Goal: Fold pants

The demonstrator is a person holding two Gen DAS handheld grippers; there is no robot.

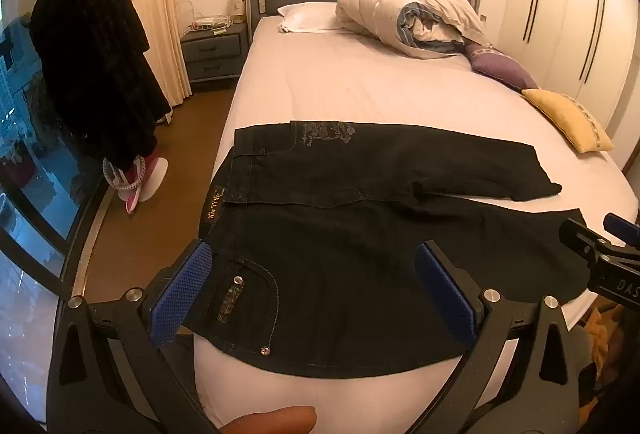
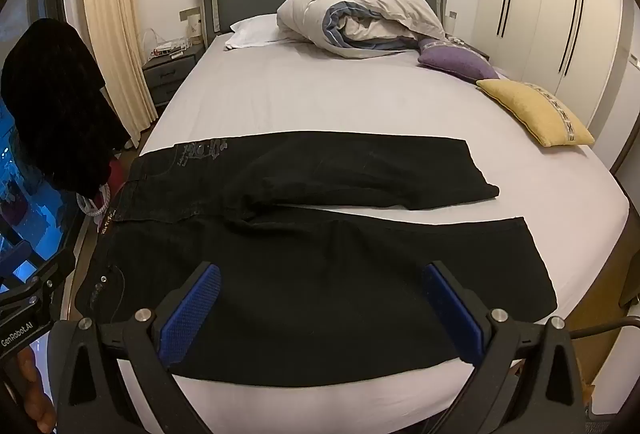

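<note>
1. One pair of black pants (image 1: 360, 234) lies flat across the foot of a bed (image 1: 340, 81), legs apart, waist patch reading roughly "Xin Yi Ya".
2. Two grippers, left gripper (image 1: 316, 294) and right gripper (image 2: 324, 314), hover with jaws wide, empty; one reads "GenRobot.AI".
3. Two cushions, purple (image 2: 456, 61) and yellow (image 2: 532, 109), share the sheet beside a bundled duvet (image 2: 360, 13).
4. Bedroom: curtain (image 2: 112, 33), wardrobe (image 2: 560, 13), nightstand (image 1: 212, 53).

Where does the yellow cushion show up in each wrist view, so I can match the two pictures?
Left wrist view: the yellow cushion lies at the right edge, on the bed beyond the far leg of the black pants.
Right wrist view: the yellow cushion lies right of centre, on the bed past the pants.
Shared landmark: the purple cushion just behind it.
</note>
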